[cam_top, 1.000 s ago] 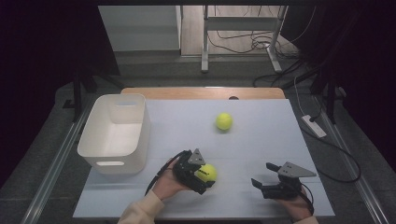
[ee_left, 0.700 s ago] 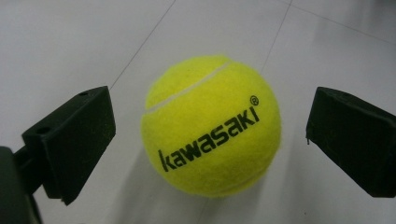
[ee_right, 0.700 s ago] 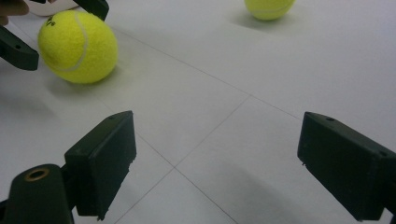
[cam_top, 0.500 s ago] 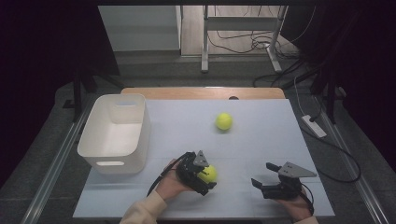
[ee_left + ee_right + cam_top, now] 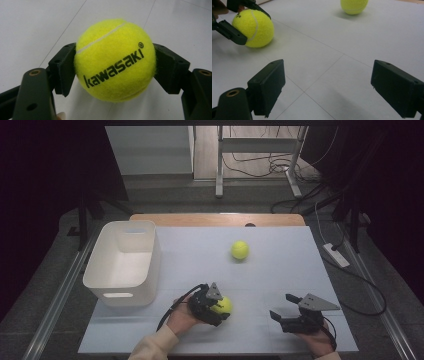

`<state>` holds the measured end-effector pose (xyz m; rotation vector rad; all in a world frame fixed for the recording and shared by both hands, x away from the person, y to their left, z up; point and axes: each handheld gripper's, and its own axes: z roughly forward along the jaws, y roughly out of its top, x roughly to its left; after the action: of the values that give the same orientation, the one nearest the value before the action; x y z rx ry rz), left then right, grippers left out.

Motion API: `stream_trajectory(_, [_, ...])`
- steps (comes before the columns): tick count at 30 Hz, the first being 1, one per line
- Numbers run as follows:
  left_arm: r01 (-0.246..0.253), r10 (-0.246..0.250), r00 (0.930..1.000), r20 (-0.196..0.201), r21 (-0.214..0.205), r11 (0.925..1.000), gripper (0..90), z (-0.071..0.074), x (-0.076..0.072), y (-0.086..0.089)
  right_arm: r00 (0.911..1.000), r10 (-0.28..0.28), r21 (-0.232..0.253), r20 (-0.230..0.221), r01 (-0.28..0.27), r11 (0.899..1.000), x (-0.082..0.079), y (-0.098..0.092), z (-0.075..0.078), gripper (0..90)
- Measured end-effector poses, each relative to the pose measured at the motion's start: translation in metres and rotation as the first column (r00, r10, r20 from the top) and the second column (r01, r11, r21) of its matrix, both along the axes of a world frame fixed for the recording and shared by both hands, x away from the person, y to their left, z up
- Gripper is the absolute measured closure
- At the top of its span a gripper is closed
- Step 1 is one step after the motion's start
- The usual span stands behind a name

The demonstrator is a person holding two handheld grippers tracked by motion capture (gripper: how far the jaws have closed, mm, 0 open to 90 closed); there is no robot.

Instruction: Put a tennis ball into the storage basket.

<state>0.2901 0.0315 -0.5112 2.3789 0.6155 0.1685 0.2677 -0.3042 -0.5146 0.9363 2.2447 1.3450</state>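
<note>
A yellow tennis ball (image 5: 115,60) printed "kawasaki" rests on the white table, near the front. My left gripper (image 5: 221,308) has just been closing on it, and both black pads now press its sides. The right gripper view shows the same ball (image 5: 254,27) clamped between the left pads (image 5: 235,33). A second tennis ball (image 5: 240,250) lies loose farther back, also seen as the far ball (image 5: 354,5). My right gripper (image 5: 281,307) rests at the front right, open, with bare table between its jaws (image 5: 328,87).
A white plastic bin (image 5: 150,265) stands at the left of the table with nothing visible inside. The white sheet (image 5: 280,270) ends at a wooden strip (image 5: 220,219) at the back. A power strip (image 5: 336,255) and cables lie on the floor to the right.
The left gripper's jaws have come together onto the near tennis ball. Both hands and the far ball have stayed in place.
</note>
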Motion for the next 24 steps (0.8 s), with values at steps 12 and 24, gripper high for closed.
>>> stream_trajectory(12, [-0.007,0.008,0.9994,0.034,-0.036,0.9993,26.9,0.009,-0.004,0.006,1.0000,0.001,0.002,-0.001,-0.001,1.000,0.000,0.000,0.000,12.6])
stream_trajectory(24, [-0.023,0.030,0.9950,0.096,-0.079,0.9966,26.9,0.023,-0.008,0.016,1.0000,0.001,-0.001,-0.002,-0.001,1.000,0.000,0.000,-0.001,12.6])
